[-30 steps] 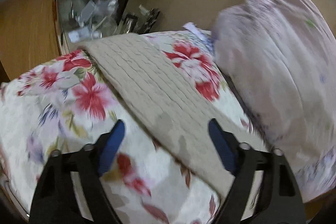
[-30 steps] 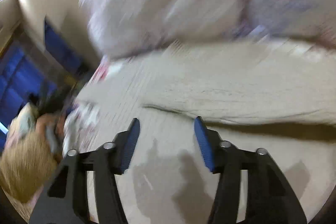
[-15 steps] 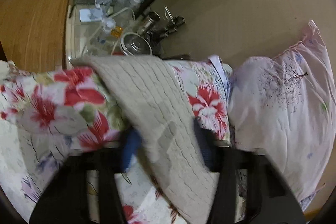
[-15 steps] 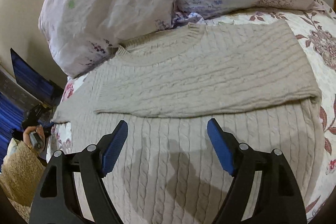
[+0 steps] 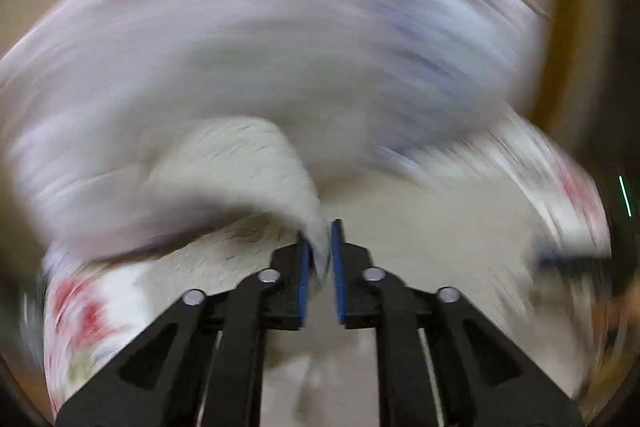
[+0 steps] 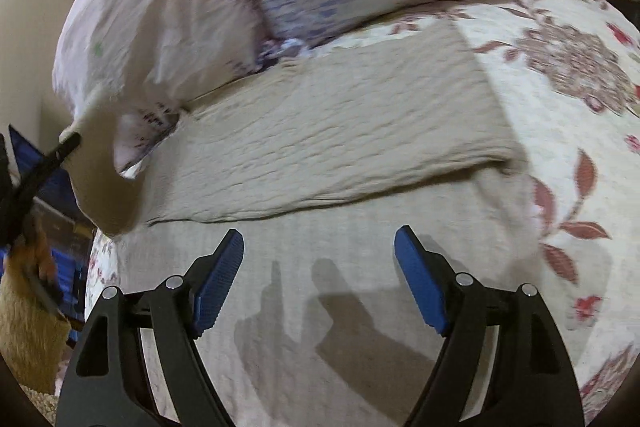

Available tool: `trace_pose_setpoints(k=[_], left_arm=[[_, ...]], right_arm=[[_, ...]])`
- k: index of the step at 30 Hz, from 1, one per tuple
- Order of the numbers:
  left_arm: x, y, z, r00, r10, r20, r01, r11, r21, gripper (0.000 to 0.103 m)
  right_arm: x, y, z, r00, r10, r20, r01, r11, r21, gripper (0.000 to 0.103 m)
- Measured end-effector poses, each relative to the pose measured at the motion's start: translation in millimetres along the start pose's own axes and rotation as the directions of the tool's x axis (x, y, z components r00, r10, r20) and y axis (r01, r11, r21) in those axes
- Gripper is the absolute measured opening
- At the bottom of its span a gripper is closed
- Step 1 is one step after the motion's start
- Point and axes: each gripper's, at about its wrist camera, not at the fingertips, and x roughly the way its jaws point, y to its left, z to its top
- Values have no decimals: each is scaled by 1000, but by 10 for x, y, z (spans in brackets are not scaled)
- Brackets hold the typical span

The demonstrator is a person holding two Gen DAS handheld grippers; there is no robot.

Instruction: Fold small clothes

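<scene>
On the floral bedspread [image 6: 560, 107], pillows [image 6: 160, 27] above a beige sweater [image 6: 340, 131].

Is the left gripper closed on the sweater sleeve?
Shut: left gripper pinches the beige sleeve between its blue pads, lifted off the bed.

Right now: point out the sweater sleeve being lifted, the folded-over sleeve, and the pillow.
lifted sweater sleeve [image 5: 256, 163], left wrist view, on the raised knit above the closed jaws.
folded-over sleeve [image 6: 340, 131], right wrist view, mid-panel lying across the sweater body.
pillow [image 6: 160, 27], right wrist view, on its pale pink face.
</scene>
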Motion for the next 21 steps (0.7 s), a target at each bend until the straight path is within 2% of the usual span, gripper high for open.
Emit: trace_pose_setpoints(k=[1, 3, 5, 6, 7, 9, 10, 11, 13, 14, 16, 18, 21], left_arm=[[120, -381, -122, 999, -6, -50, 12, 993, 114, 37], [208, -567, -363, 995, 16, -96, -2, 989, 150, 47], [192, -421, -576, 989, 8, -147, -2, 999, 44, 49], [130, -267, -710, 986, 14, -166, -21, 999, -42, 53], [41, -51, -866, 984, 23, -179, -51, 987, -155, 59], [-117, 195, -1083, 982, 40, -184, -92, 955, -283, 62], [-238, 366, -1245, 980, 56, -191, -124, 923, -364, 65], [-298, 410, -1308, 979, 65, -196, -141, 904, -403, 67], [-456, 537, -1511, 974, 81, -211, -176, 858, -483, 73], [-544, 569, -1634, 972, 83, -221, -189, 834, -518, 73], [-644, 589, -1786, 967, 79, -242, -205, 804, -558, 73], [-697, 594, -1947, 964, 63, -258, -211, 770, -602, 73], [-790, 521, -2118, 964, 57, -260, -216, 740, -637, 73]], right_arm=[[-34, -44, -11, 1000, 0, 3, 0, 1000, 10, 80], [-140, -163, -51, 1000, -1, 15, 1, 999, 38, 80], [-256, -288, -109, 999, -14, 30, 12, 998, 63, 80], [-298, -339, -134, 999, -18, 38, 15, 997, 77, 79], [-332, -388, -153, 999, -18, 45, 13, 996, 92, 79], [-381, -492, -141, 998, 8, 60, -16, 990, 137, 70], [-379, -514, -102, 998, 22, 63, -31, 988, 149, 67], [-369, -514, -41, 996, 45, 71, -56, 985, 161, 63], [-320, -454, 169, 988, 119, 98, -136, 972, 191, 63], [-267, -417, 263, 983, 149, 105, -168, 964, 208, 63], [-63, -325, 519, 978, 184, 102, -204, 946, 251, 61], [224, -269, 752, 984, 166, 71, -180, 939, 294, 51], [599, -321, 918, 996, 89, 7, -85, 926, 368, 45]])
